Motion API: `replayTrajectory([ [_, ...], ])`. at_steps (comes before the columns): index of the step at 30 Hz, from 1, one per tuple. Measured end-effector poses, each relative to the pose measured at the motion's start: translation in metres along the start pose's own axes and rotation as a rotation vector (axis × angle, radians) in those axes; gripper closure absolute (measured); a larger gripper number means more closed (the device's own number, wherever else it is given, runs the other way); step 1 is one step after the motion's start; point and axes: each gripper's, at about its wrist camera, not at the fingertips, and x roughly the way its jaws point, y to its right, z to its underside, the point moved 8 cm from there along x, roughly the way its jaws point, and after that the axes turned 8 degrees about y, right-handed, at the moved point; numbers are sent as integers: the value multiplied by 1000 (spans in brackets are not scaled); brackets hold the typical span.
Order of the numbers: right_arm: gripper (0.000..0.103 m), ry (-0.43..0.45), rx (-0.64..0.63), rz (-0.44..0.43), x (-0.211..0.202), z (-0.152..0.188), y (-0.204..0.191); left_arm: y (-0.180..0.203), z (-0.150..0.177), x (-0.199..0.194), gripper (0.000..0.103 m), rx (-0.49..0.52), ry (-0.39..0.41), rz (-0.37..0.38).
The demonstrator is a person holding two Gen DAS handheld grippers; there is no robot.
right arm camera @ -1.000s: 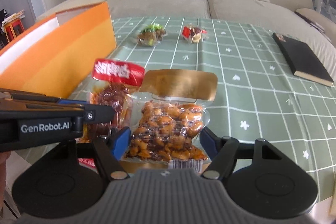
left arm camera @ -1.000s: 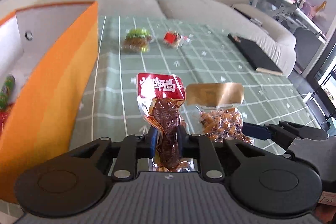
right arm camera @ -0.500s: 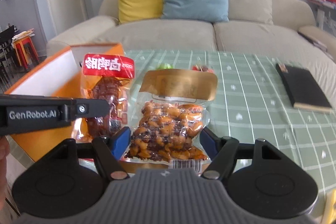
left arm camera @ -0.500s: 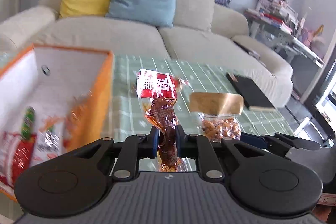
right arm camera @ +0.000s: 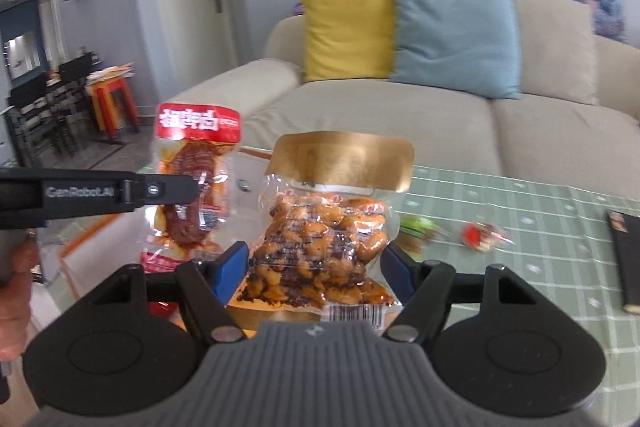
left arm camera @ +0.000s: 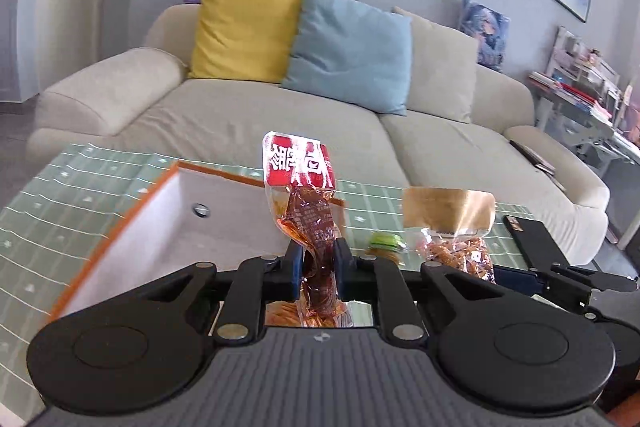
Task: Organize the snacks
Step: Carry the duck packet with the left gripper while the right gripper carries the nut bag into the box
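My left gripper (left arm camera: 317,259) is shut on a red-topped meat snack pack (left arm camera: 306,211), held upright over the near part of the orange box (left arm camera: 132,223). The same pack (right arm camera: 192,179) shows in the right wrist view, with the left gripper's arm (right arm camera: 100,193) across it. My right gripper (right arm camera: 316,259) is shut on a gold-topped pack of glazed nuts (right arm camera: 324,239), lifted above the table; it also shows in the left wrist view (left arm camera: 452,227). A green snack (right arm camera: 418,227) and a red snack (right arm camera: 478,235) lie on the green checked tablecloth (right arm camera: 520,227).
A black notebook (right arm camera: 626,259) lies at the table's right edge. A beige sofa (left arm camera: 240,115) with yellow and blue cushions stands behind the table. The box has white inner walls and holds packets under the left gripper.
Both grippers have risen with their packs and tilted up, so more of the sofa and wall shows. The left gripper has moved from beside the orange box to over it.
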Motion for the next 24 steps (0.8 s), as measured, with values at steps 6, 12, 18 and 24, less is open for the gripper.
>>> replayTrajectory([
  [6, 33, -43, -33, -77, 39, -15, -38, -37, -8, 11, 87, 30, -39, -37],
  [12, 33, -117, -73, -105, 80, -22, -64, -64, -2, 30, 88, 70, -117, -78],
  [18, 33, -186, -139, -88, 123, -22, -69, -80, 8, 57, 88, 127, -185, -87],
  [24, 33, -278, -168, -55, 157, -10, -71, -92, 18, 77, 88, 140, -247, -93],
])
